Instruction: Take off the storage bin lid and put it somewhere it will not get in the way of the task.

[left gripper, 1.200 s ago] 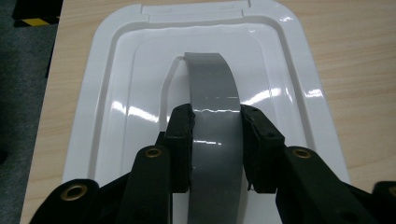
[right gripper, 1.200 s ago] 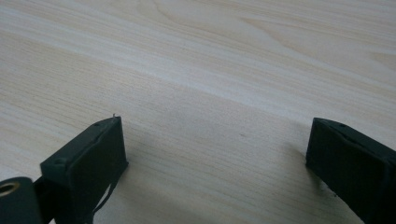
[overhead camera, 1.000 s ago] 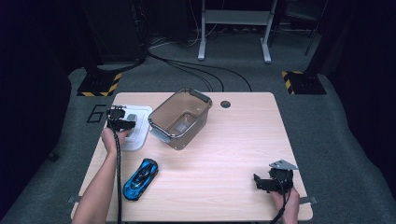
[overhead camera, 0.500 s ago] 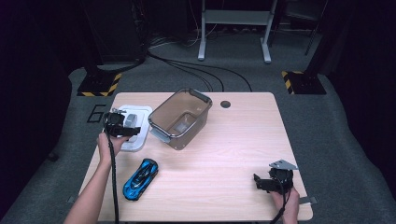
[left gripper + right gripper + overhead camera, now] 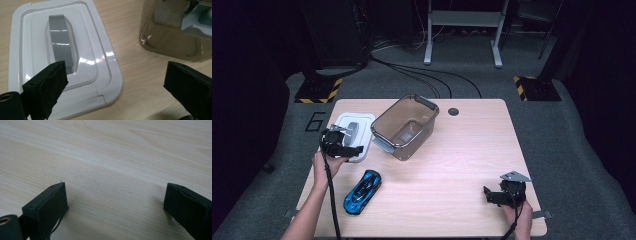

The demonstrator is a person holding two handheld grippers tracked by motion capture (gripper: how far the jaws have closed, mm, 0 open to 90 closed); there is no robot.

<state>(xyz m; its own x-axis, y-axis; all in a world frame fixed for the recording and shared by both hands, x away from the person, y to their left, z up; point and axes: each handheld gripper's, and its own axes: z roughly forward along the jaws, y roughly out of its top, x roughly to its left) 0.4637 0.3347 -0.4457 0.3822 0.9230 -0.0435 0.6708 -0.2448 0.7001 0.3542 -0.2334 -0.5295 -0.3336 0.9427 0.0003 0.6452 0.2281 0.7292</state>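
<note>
Lid (image 5: 62,60): lying flat just left of the bin (image 5: 404,126).
Left gripper (image 5: 115,90): I'm holding it wide open over the lid's near corner; best centring on the handle (image 5: 60,41).
Right gripper (image 5: 500,195): I'm resting it open, well right of the bin.

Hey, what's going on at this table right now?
A person holds a hand-held gripper in each hand. The left hand-held gripper hovers with jaws open over a white lid with a grey handle, lying beside an open clear container. A blue toy car sits nearer the person. The right hand-held gripper is open over bare table.
</note>
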